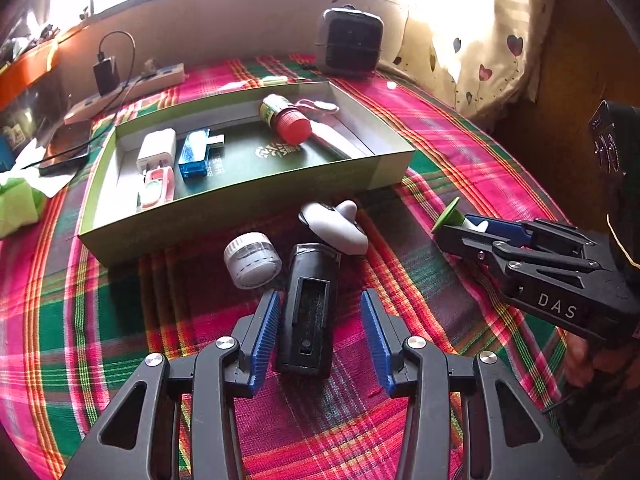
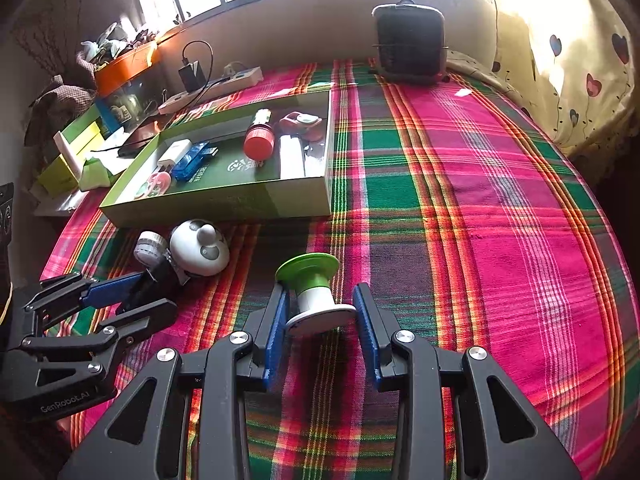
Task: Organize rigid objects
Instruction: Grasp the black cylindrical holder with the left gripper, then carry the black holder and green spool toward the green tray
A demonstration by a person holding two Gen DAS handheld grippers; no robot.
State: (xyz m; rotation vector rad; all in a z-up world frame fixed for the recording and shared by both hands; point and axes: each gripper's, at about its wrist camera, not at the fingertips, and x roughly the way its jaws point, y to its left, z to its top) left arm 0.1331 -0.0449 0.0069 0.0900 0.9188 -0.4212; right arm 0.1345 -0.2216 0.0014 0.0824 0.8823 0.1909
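Pick step, both grippers lined up, nothing grasped.
Left gripper (image 1: pixel 320 332) jaws spread around black case (image 1: pixel 308 312); right gripper (image 2: pixel 322 330) spread around spool (image 2: pixel 314 294), both on cloth (image 2: pixel 480 200). Next: close, carry to box (image 1: pixel 248 204).

Left gripper (image 1: pixel 320 336) low over the cloth, pointing forward, blue-padded fingers (image 1: pixel 264 340) spread wide on either side of a black object without clearly touching it. Right gripper (image 2: pixel 320 328) likewise low and level, fingers (image 2: pixel 276 332) parted, left pad against a spool and right pad just off it. Part of a hand (image 1: pixel 580 364) visible behind the right gripper's body.
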